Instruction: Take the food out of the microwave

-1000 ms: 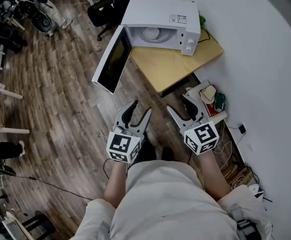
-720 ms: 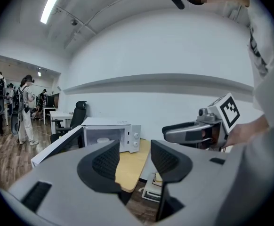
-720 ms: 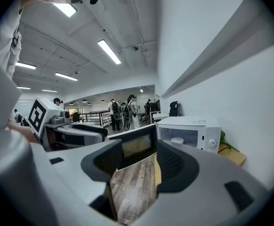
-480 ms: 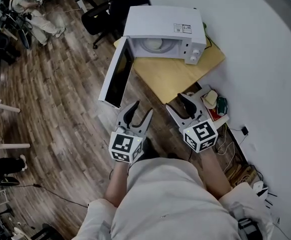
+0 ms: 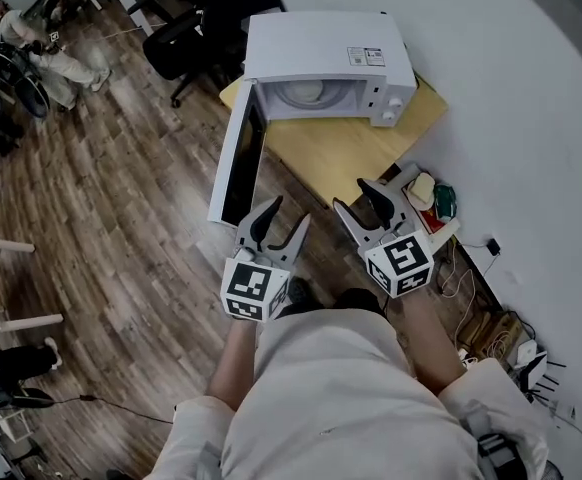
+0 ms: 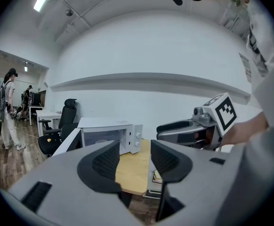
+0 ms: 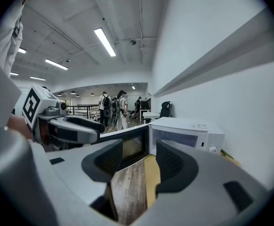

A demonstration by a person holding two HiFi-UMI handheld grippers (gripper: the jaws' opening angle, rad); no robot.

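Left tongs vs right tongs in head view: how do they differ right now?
The left tongs hang over the wood floor, just short of the free end of the open microwave door. The right tongs hang by the near edge of the table. The left tongs' gap frames the tabletop; the right tongs' gap frames floor and door. Both are open, empty and short of the microwave.

Head view: left gripper (image 5: 282,218) and right gripper (image 5: 357,200) are held side by side at frame centre, pointing up-frame. Both have jaws apart with nothing between them. Bare forearms (image 5: 233,366) run down toward the lower frame.
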